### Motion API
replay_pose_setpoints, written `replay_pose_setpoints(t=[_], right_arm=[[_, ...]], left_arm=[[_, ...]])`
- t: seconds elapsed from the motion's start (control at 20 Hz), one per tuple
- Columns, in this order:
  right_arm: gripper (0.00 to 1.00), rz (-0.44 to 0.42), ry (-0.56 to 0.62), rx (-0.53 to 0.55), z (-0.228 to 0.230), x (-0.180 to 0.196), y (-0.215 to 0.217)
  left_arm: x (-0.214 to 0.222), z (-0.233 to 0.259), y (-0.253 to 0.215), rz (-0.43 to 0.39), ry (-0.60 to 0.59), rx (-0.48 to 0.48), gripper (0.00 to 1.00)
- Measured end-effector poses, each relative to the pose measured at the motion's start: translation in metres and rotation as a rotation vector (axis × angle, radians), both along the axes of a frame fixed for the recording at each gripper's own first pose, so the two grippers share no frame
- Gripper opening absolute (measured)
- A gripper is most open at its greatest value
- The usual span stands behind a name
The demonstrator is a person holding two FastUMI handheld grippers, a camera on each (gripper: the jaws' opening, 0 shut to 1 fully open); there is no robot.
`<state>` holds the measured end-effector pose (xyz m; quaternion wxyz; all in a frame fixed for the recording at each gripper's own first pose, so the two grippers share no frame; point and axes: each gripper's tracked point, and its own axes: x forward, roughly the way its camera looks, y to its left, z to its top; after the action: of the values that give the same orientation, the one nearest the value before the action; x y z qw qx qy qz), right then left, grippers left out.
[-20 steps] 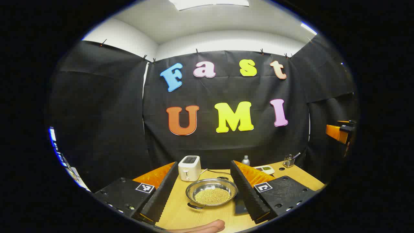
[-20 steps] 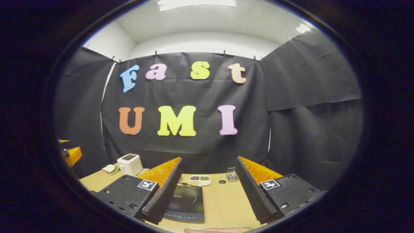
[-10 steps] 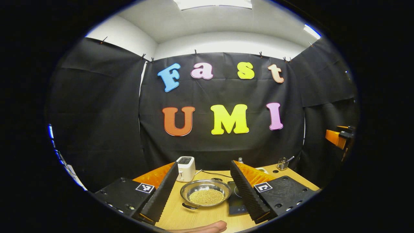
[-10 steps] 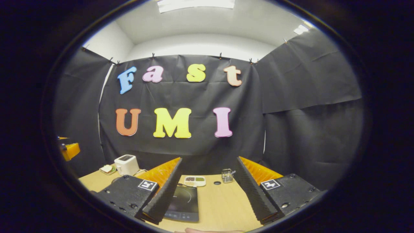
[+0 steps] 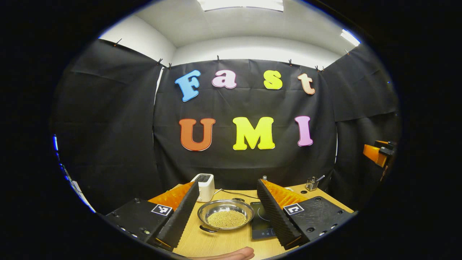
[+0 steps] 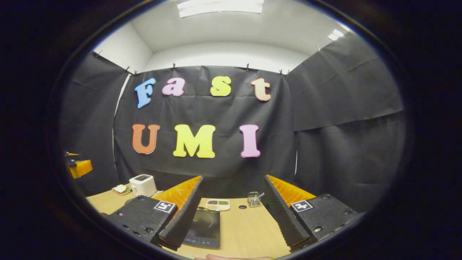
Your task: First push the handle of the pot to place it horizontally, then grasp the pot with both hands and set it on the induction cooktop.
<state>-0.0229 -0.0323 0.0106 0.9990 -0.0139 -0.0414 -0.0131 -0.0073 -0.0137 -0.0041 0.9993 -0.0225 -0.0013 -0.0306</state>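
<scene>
Your left claw (image 5: 227, 213): black ribbed fingers, orange backs, black screwed bases, square black-white markers. Your right claw (image 6: 234, 215): same build, same markers.

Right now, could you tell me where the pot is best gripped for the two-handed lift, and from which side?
Take the pot by its thin rim, one gripper from each side. It is a shallow metal pan holding small beads, so keep it level. The dark handle at its near-left edge lies low, a second hold. Both grippers hang open.

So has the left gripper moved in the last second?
Yes. In the left gripper view the pot and toaster look smaller and sit further left, so the left gripper pulled back and swung right.
</scene>
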Motion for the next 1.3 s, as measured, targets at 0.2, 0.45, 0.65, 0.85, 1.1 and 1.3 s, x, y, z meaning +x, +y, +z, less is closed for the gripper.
replay_pose_setpoints(t=[0.2,0.45,0.65,0.85,1.1,1.3], right_arm=[[0.97,-0.017,-0.027,-0.022,0.002,-0.003,-0.001],[0.98,0.002,-0.01,-0.026,-0.006,0.0,0.003],[0.97,0.009,0.0,-0.033,-0.013,0.005,0.005],[1.0,0.022,0.026,-0.029,-0.022,0.011,0.007],[1.0,0.022,0.045,-0.036,-0.03,0.019,0.006],[1.0,0.029,0.055,-0.041,-0.037,0.023,0.006]], left_arm=[[0.007,-0.01,-0.005,-0.02,0.033,-0.027,0.9],[0.02,-0.022,-0.012,-0.043,0.057,-0.015,0.56],[0.033,-0.038,-0.017,-0.052,0.092,0.011,0.17],[0.041,-0.067,-0.029,-0.115,0.18,0.01,0.0],[0.054,-0.103,-0.029,-0.116,0.278,0.043,0.0],[0.064,-0.141,-0.025,-0.114,0.378,0.059,0.0]])
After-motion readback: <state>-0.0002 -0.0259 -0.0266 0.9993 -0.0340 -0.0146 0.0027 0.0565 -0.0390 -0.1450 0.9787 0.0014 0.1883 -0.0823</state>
